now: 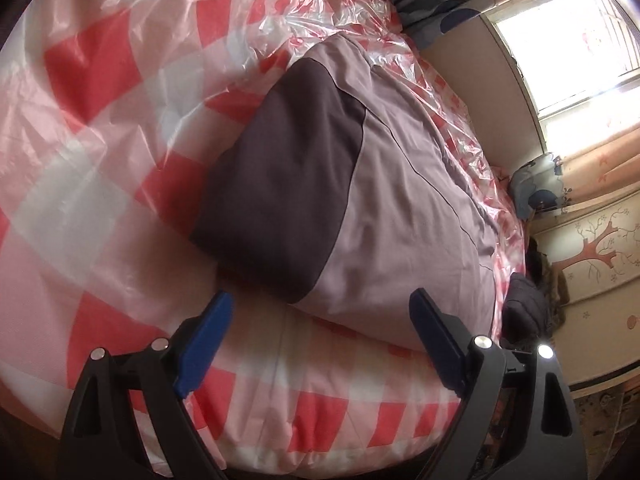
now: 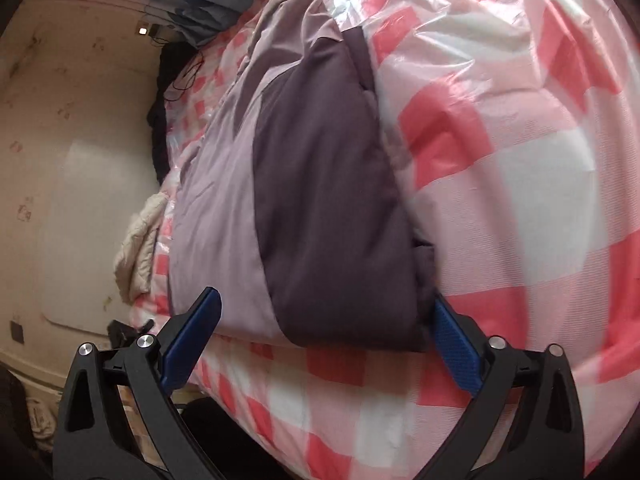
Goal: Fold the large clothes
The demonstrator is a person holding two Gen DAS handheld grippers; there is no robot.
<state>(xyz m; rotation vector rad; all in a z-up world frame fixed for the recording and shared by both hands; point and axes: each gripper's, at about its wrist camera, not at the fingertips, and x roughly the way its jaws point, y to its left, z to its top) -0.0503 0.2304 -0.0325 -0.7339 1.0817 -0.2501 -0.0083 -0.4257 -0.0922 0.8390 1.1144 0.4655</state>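
A folded mauve-and-grey garment point(image 1: 340, 184) lies on a plastic-covered checked bed point(image 1: 100, 140) — its far end blurred. Left gripper point(image 1: 320, 344) and right gripper point(image 2: 328, 344) both gape wide near the garment's near edge, gripping nothing — right's right fingertip partly hidden by cloth.

My left camera looks down along my fingers, close over the bed's point(image 1: 100, 168) near edge; my right does likewise. Both share the folded garment point(image 1: 360, 200) point(image 2: 320, 200) from opposite sides.
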